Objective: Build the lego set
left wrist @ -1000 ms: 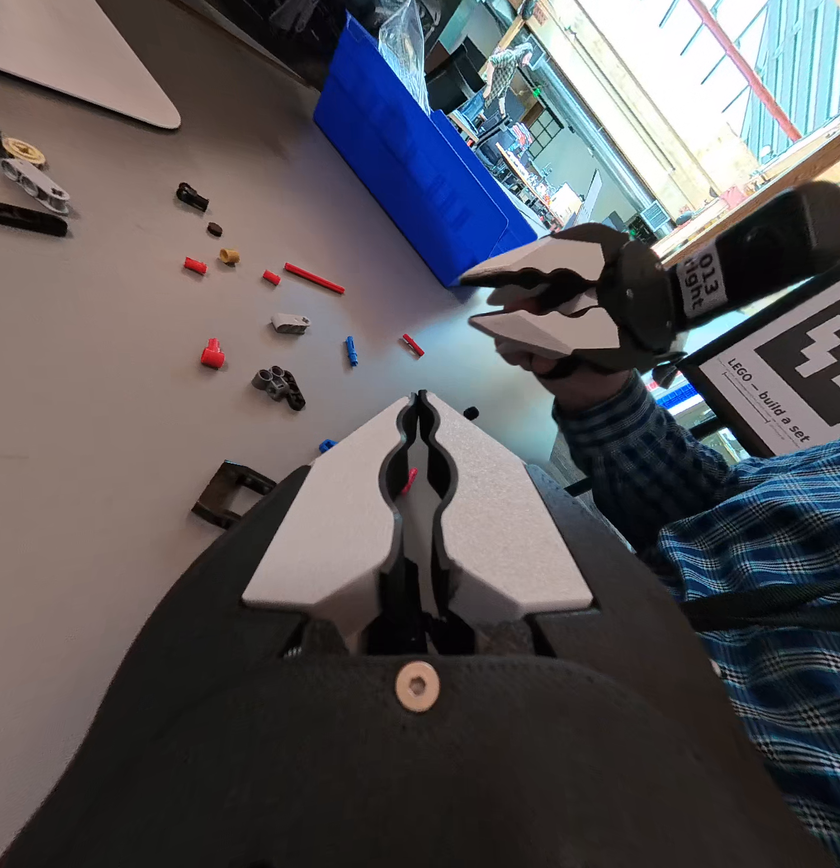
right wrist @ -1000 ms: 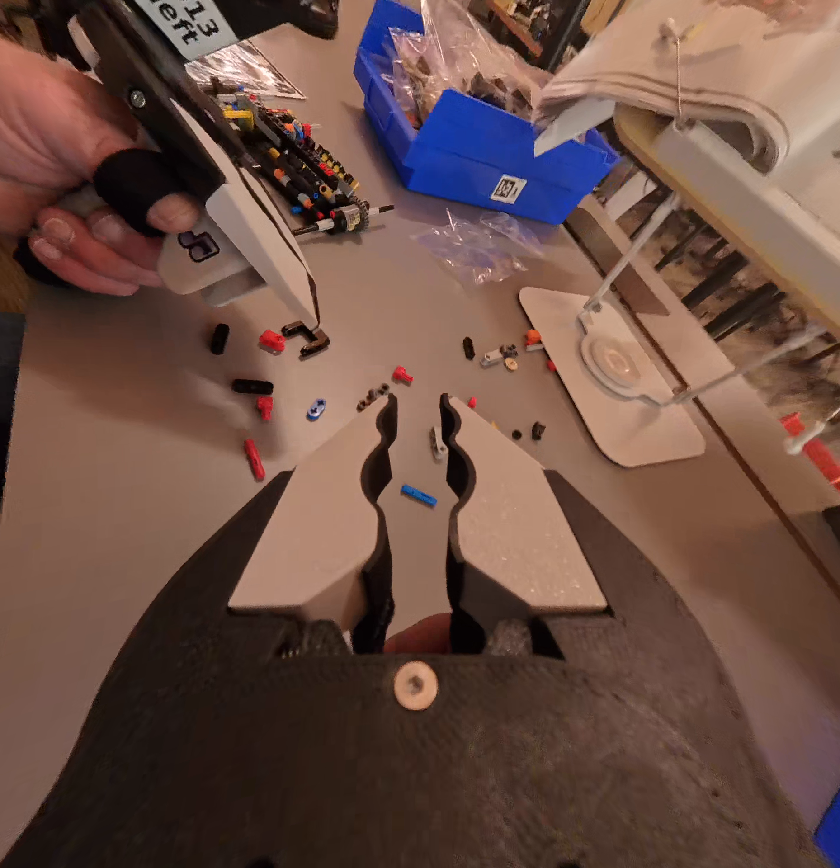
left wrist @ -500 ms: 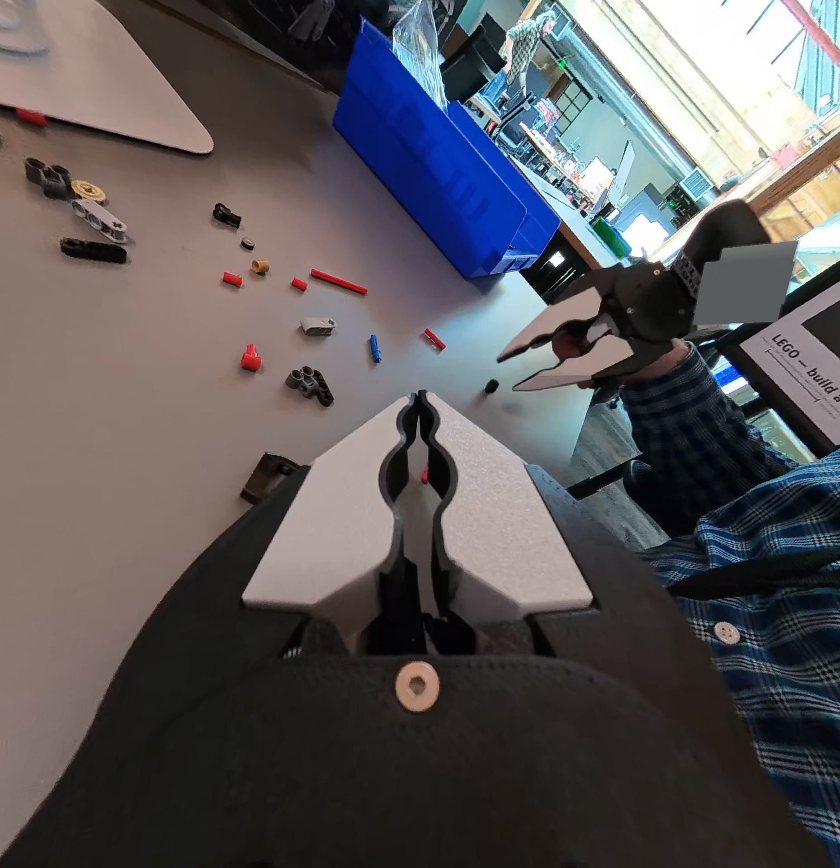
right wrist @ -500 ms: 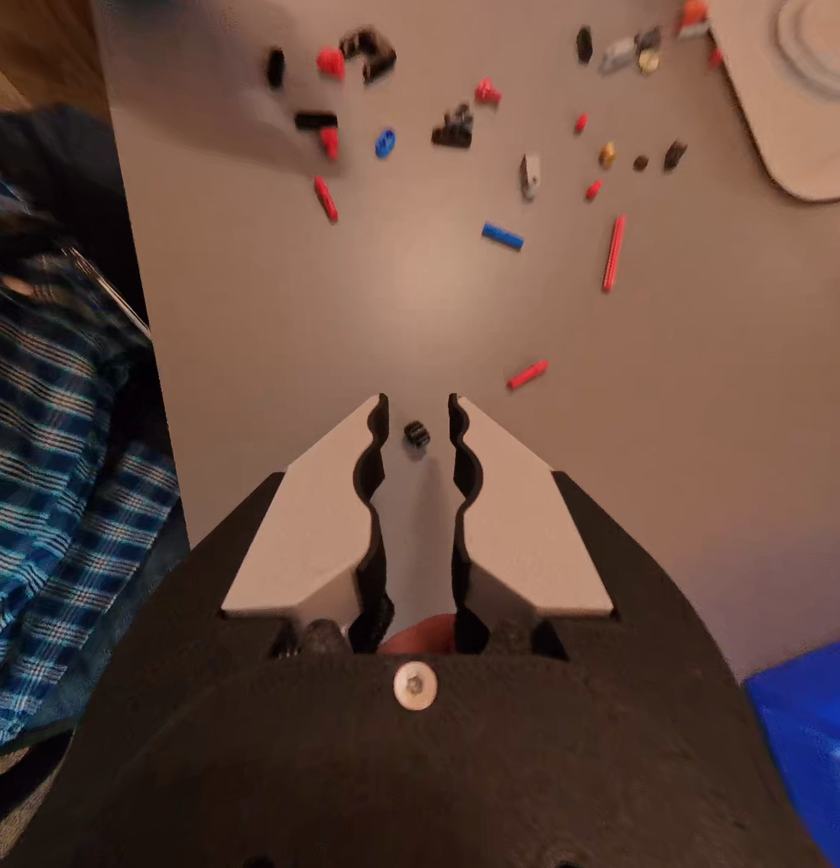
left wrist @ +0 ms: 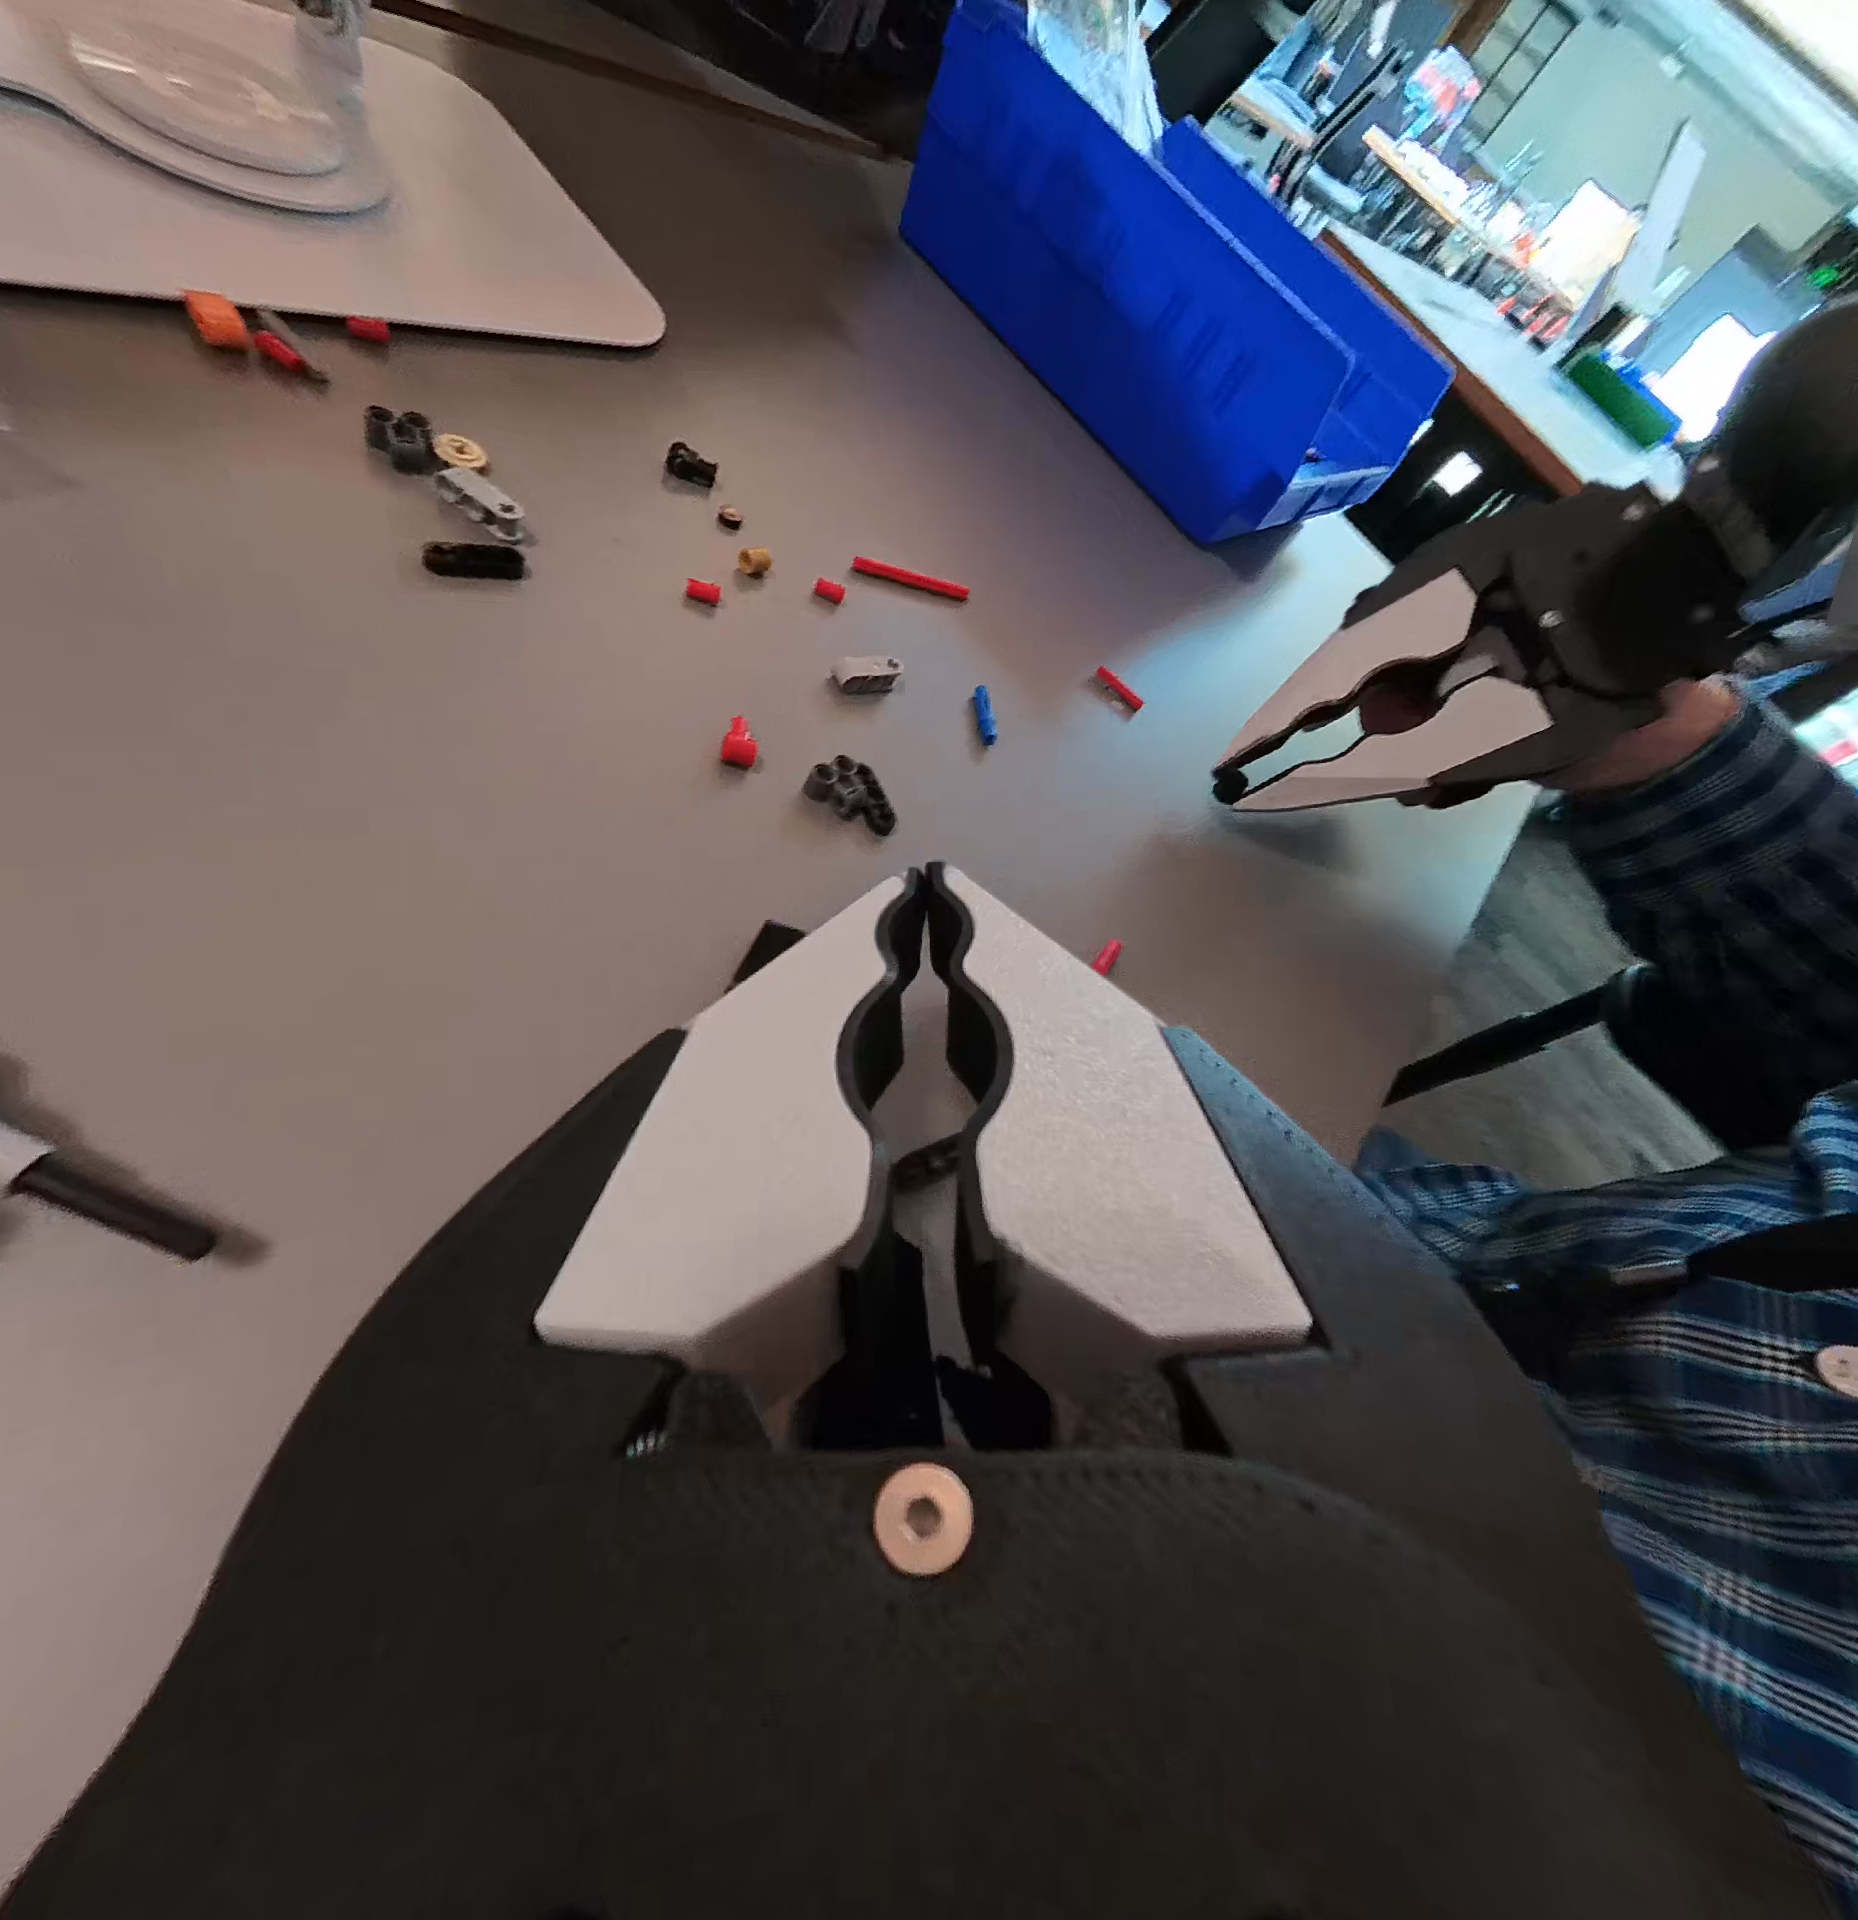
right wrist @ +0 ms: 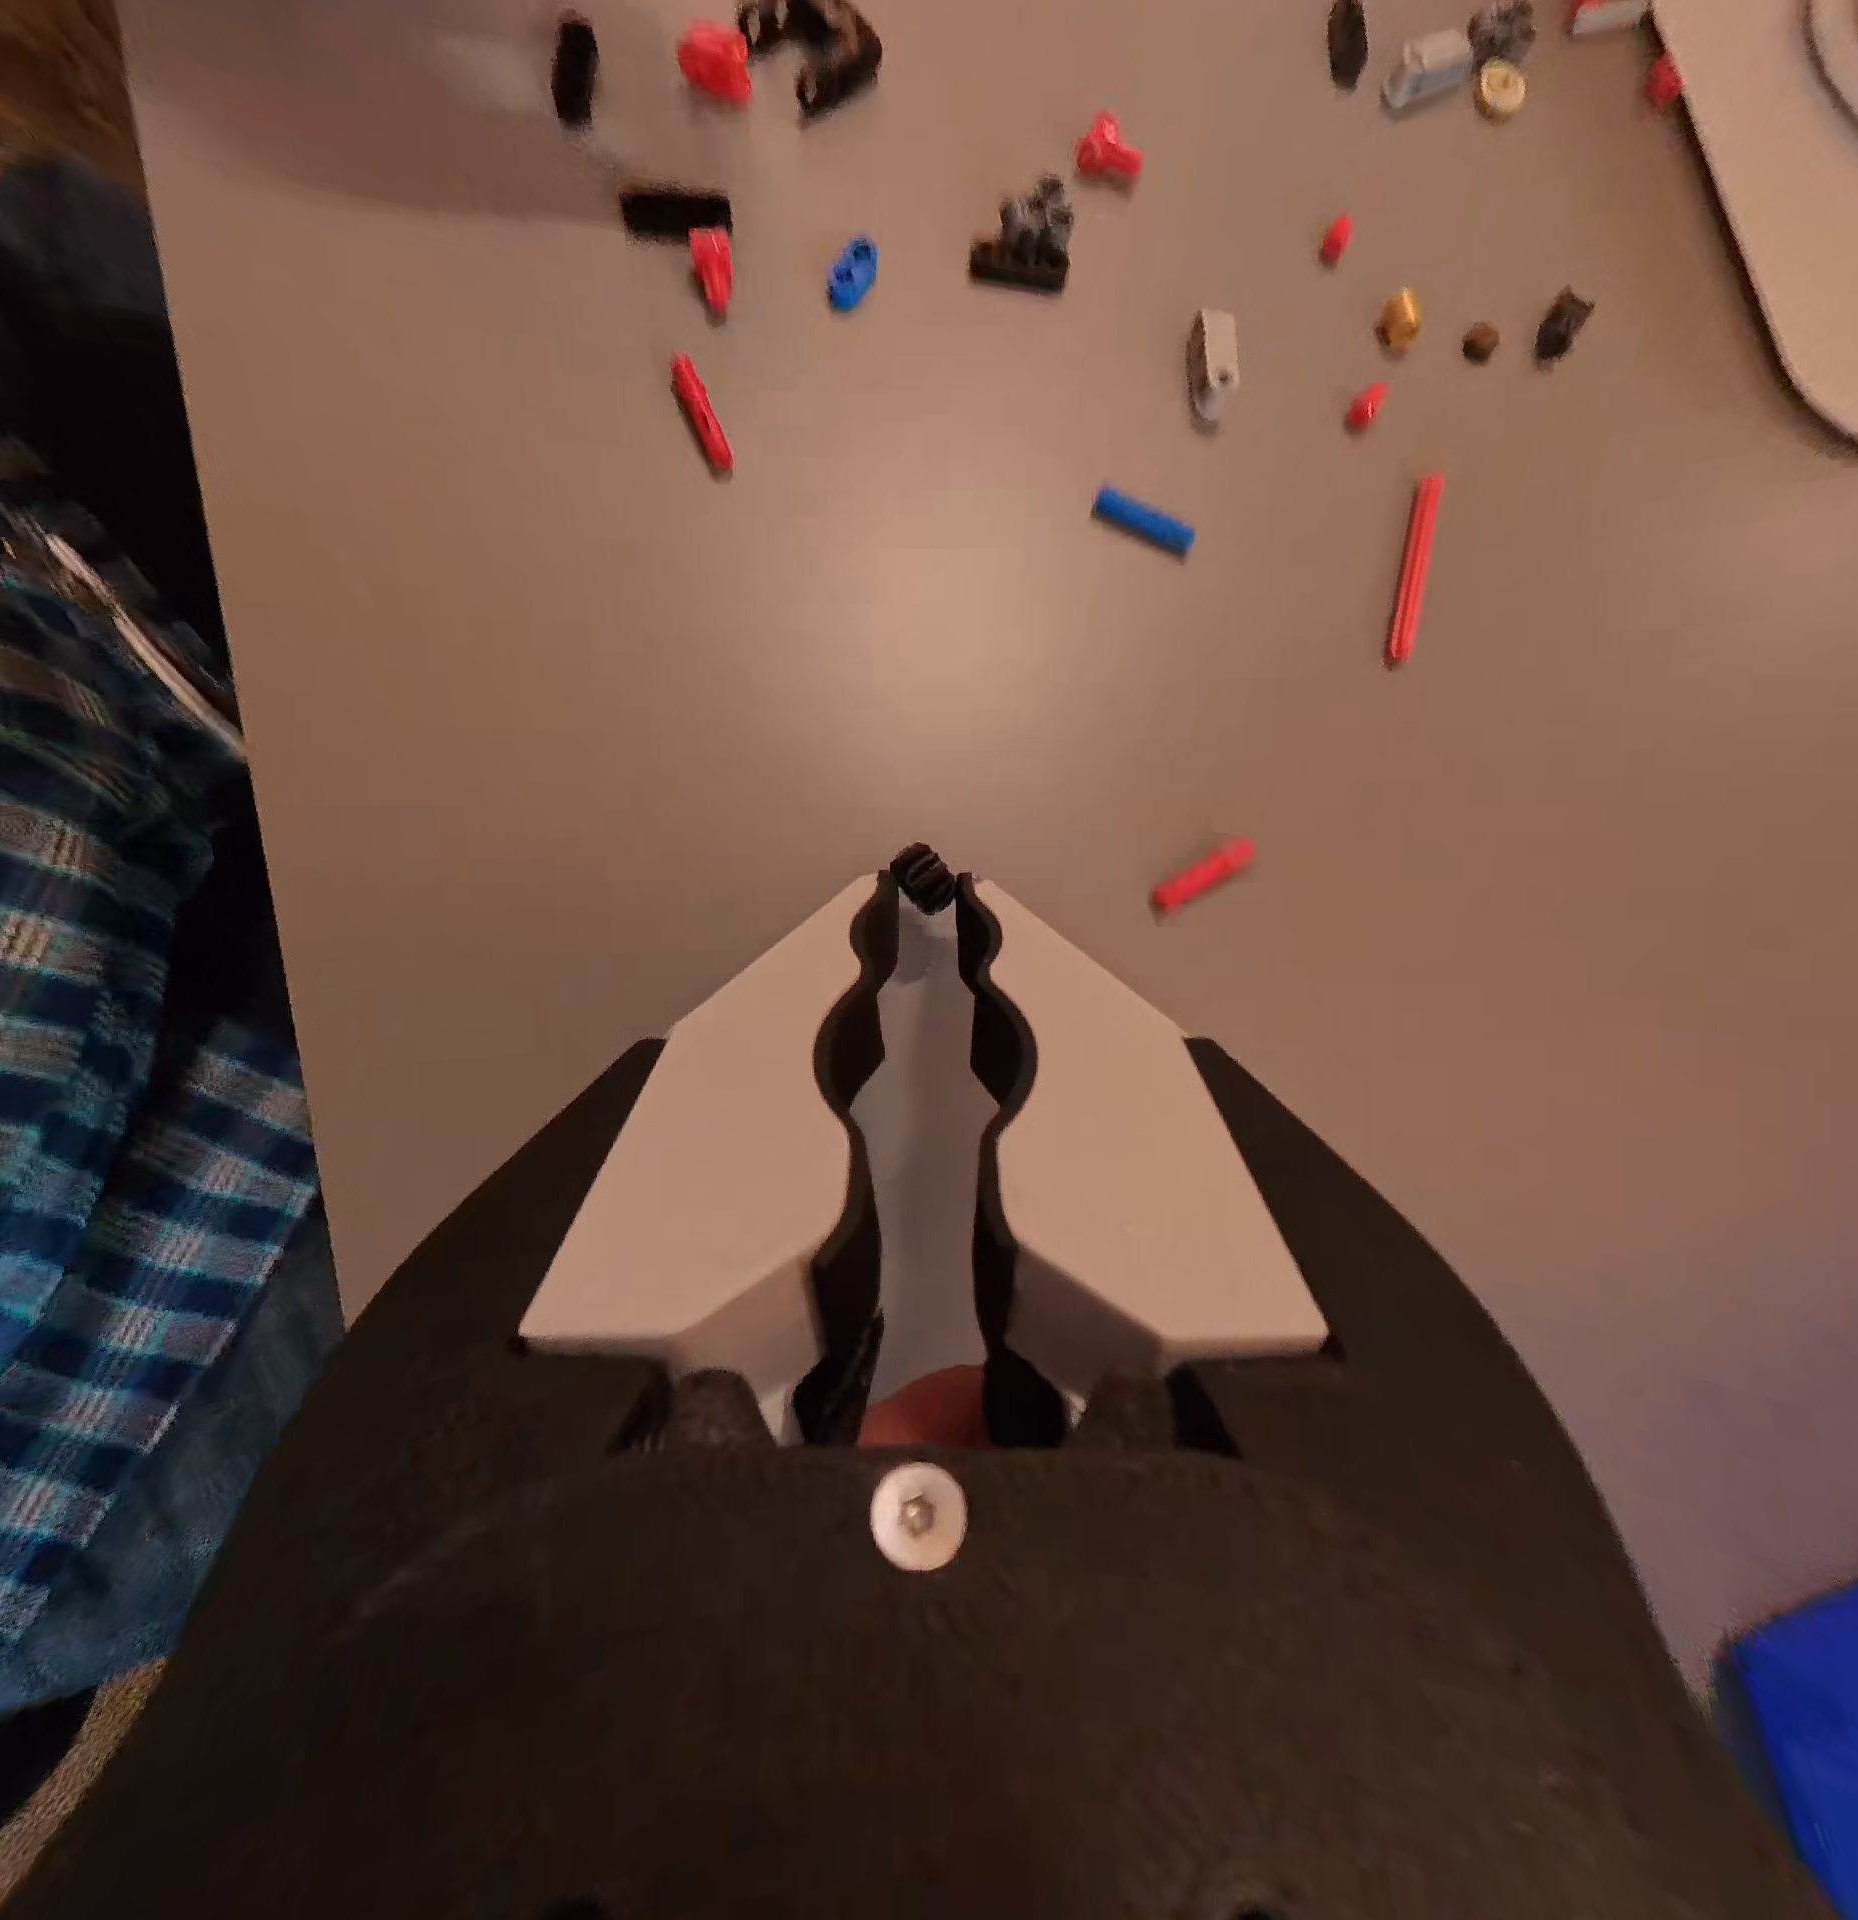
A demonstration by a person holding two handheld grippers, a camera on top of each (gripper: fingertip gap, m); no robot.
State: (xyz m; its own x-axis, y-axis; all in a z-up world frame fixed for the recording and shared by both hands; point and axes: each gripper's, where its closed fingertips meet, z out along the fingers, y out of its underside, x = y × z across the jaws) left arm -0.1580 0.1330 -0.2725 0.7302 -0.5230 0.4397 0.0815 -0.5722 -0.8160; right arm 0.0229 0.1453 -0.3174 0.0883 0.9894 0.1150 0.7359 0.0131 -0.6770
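There were two grippers, the left gripper (left wrist: 923, 883) and the right gripper (right wrist: 926, 891). On the table (right wrist: 904, 675) lay one long red axle (right wrist: 1413, 566), and eight shorter red pieces (right wrist: 701, 410) could be counted in the right wrist view. There were also two blue pieces (right wrist: 1143, 520), two tan pieces (right wrist: 1399, 317), two light grey pieces (right wrist: 1213, 364) and one small black gear (right wrist: 919, 869). The left wrist view showed one orange piece (left wrist: 216, 317), one blue bin (left wrist: 1164, 312) and one white plate (left wrist: 437, 229). The black and dark grey pieces (right wrist: 1024, 244) were too blurred for a sure count.
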